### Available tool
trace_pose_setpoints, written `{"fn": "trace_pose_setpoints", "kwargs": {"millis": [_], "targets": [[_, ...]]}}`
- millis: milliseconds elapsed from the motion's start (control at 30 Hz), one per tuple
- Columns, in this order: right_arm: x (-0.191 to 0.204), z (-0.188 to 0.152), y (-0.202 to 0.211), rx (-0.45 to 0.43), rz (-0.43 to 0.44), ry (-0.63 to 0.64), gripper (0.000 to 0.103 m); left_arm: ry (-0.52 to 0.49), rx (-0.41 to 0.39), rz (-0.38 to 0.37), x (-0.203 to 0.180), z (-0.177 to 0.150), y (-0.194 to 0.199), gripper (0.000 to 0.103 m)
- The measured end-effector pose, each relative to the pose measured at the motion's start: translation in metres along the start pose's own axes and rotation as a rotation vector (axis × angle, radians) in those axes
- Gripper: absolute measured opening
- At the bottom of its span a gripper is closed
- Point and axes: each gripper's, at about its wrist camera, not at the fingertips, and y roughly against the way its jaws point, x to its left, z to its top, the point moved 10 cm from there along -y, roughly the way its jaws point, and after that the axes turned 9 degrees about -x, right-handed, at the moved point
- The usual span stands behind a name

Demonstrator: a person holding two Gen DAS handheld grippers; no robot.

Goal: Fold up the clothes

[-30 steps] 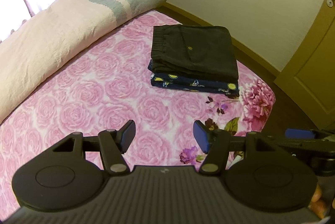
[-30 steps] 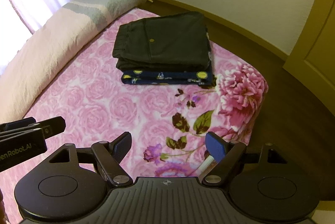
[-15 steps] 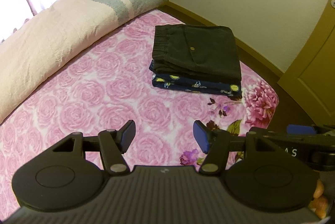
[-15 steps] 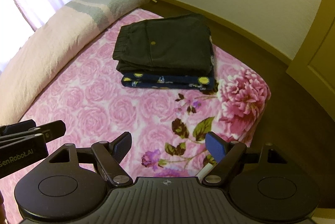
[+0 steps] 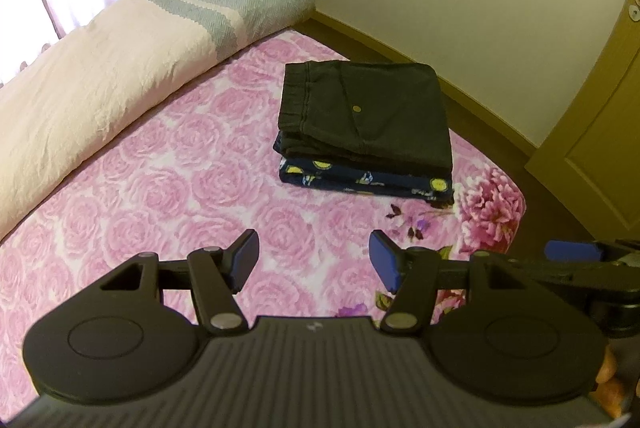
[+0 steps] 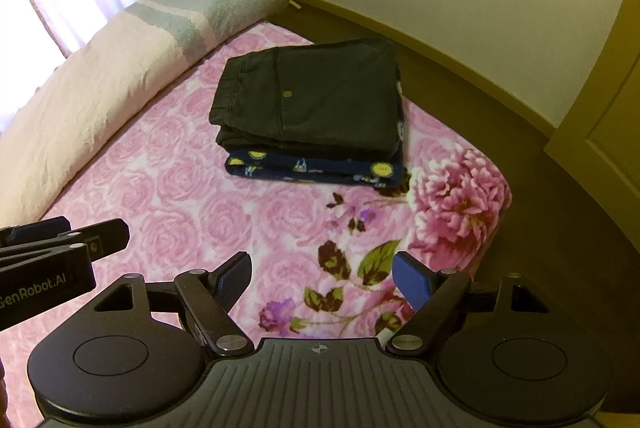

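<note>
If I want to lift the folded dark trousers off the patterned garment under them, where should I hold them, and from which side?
Probably at the near edge of the dark trousers, where the folded layers form a thick lip above the navy patterned garment. Come in low from the front over the pink floral blanket, one finger sliding under that lip. The open right gripper faces this edge already.

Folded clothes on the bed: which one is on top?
The plain dark trousers, with a small round button showing, lie on top. Under them is the navy garment printed with yellow dots, only its edge peeking out.
</note>
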Motion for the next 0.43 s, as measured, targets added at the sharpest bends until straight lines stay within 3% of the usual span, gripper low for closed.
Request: {"fn": "trace_pose_setpoints", "kwargs": {"millis": [300,433], "targets": [[0.0003,0.0055,-0.0037,0.002,0.005,0.025,0.08,-0.028,-0.064,0.03,-0.0021,0.0079,0.0029,0.058],[0.0002,0.0062,-0.0038,-0.008,-0.008,0.031,0.08,-0.003,-0.055,0.017,0.0003,0.0066,0.0051,0.058]]}}
